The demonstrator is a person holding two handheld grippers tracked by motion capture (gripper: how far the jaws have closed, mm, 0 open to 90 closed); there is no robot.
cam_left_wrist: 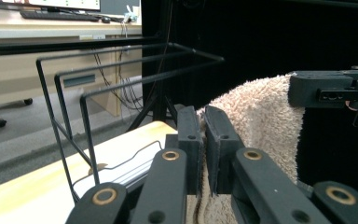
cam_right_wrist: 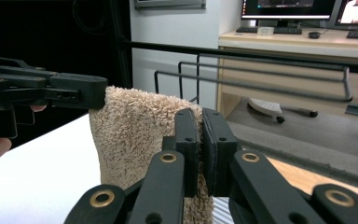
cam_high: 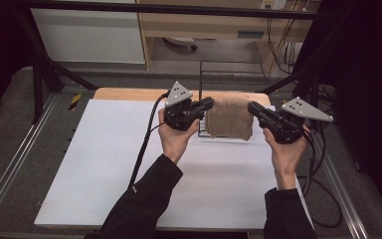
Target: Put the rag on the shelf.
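Over the far end of the white table (cam_high: 104,164), a beige terry-cloth towel (cam_high: 230,118) hangs between the left gripper (cam_high: 208,104) and right gripper (cam_high: 253,107), each clamped on a top corner, just in front of a black wire rack (cam_left_wrist: 121,70). It looks soft, light and floppy, so I'd say corners are the spot.

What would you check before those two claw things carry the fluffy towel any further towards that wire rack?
1. Left gripper shut on towel edge: ok.
2. Right gripper shut on the opposite edge: ok.
3. Towel hangs off the white table: ok.
4. Towel held level between both grippers: ok.
5. Wire rack bars free of other items: ok.
6. Towel's lower hem clear of the rack: cannot tell.
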